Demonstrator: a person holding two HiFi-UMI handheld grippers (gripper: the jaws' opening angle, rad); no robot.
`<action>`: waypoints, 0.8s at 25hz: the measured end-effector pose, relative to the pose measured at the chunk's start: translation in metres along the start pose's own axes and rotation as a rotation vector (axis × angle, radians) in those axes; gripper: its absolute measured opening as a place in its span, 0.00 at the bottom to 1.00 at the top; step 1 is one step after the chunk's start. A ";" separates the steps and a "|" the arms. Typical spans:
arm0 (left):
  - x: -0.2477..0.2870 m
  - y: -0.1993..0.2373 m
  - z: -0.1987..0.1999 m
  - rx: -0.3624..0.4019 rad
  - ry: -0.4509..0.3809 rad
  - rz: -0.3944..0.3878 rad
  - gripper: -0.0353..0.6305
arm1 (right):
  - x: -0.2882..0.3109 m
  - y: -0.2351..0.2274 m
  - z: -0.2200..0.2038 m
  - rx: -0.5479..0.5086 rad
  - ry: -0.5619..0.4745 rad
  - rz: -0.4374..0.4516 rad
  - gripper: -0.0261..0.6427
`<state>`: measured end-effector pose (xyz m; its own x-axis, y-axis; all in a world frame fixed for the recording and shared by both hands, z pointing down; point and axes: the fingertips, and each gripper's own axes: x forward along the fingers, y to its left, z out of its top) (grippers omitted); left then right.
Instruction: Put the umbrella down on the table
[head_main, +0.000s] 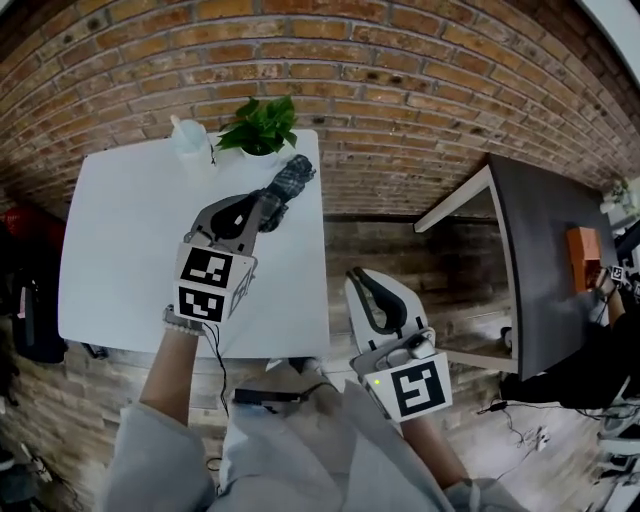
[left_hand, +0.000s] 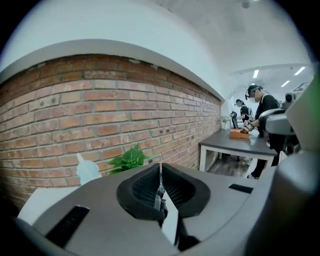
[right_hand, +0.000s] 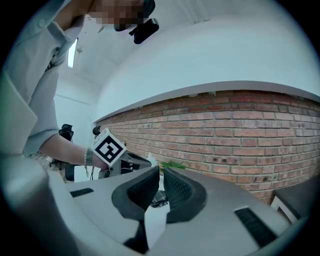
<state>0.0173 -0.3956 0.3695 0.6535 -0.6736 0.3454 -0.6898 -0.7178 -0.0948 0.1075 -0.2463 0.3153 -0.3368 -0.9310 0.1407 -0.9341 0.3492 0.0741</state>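
Now the umbrella (head_main: 290, 180) is seen on the table (head_main: 120, 230), 1 o'clock from the left gripper (head_main: 266, 211); its jaws and those of the right gripper (head_main: 358, 277) are pressed together.

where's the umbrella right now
In the head view the umbrella lies on the white table near its far right corner, just below the plant, at the tip of the left gripper.

Potted plant (head_main: 262, 126), white bottle (head_main: 188, 137), brick wall (head_main: 400, 80), dark desk (head_main: 540, 250), orange box (head_main: 583, 258)
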 end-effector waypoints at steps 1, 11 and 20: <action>-0.011 -0.003 0.005 0.001 -0.019 0.004 0.10 | -0.002 0.004 0.002 -0.005 -0.010 0.007 0.12; -0.105 -0.038 0.019 -0.036 -0.113 0.054 0.10 | -0.032 0.013 0.013 -0.028 -0.034 0.020 0.12; -0.147 -0.059 0.017 0.004 -0.117 0.075 0.09 | -0.037 0.026 0.011 -0.032 -0.036 0.061 0.12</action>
<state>-0.0329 -0.2573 0.3083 0.6321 -0.7413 0.2256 -0.7372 -0.6650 -0.1197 0.0943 -0.2037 0.3007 -0.3976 -0.9109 0.1104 -0.9077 0.4080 0.0976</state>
